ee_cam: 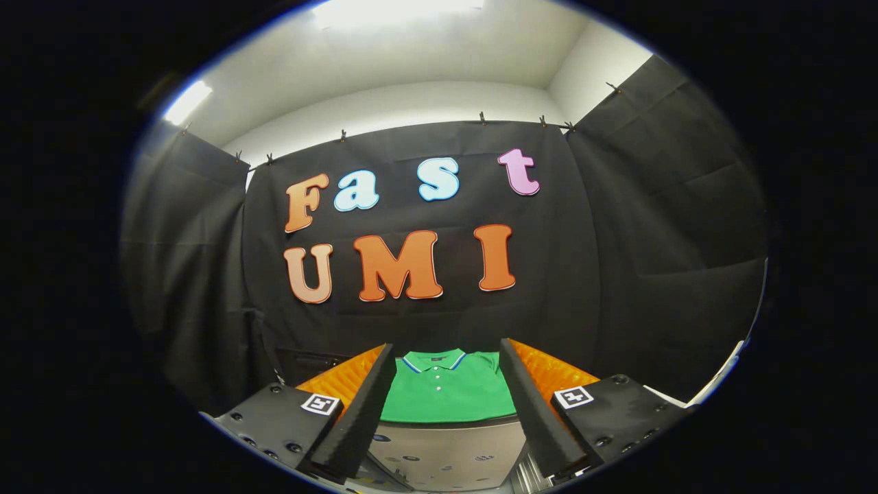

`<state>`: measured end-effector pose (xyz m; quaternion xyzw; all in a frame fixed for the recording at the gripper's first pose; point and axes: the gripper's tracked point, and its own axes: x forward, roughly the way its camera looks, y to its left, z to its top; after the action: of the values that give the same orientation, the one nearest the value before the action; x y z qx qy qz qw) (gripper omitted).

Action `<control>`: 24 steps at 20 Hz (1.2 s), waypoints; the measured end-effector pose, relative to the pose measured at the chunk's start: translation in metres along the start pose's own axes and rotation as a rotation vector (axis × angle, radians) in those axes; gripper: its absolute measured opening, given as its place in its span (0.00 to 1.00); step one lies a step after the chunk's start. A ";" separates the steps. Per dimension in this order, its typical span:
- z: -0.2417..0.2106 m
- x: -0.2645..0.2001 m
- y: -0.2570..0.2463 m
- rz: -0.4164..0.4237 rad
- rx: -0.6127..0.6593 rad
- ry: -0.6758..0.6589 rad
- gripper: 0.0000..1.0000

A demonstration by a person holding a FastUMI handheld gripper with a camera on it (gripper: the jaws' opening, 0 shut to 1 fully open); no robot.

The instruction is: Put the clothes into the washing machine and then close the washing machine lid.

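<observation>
Currently approach step: hand-held gripper (446, 363) spread wide, holding nothing. Folded green polo shirt with blue-white collar trim (447, 390) lies flat just ahead, between fingers, on grey washing machine top (446, 449). Next move likely needs descent, then pinching fabric.

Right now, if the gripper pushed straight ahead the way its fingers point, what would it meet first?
Probably the folded green polo shirt, seen between the open gripper's fingers and just beyond them, lying on a grey surface. Depth is unclear; aimed higher, it would reach the black cloth wall instead.

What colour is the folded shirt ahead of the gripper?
Green shirt, collar trimmed in blue and white; seen in the gripper view, beyond the open gripper.
</observation>
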<state>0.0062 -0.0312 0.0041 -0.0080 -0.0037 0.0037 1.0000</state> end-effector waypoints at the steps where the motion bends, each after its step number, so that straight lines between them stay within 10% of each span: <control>1: -0.002 0.002 -0.002 0.002 0.000 0.007 0.98; 24: -0.009 0.128 0.037 -0.063 -0.038 0.055 0.98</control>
<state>0.1341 0.0068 -0.0048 -0.0271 0.0235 -0.0279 0.9990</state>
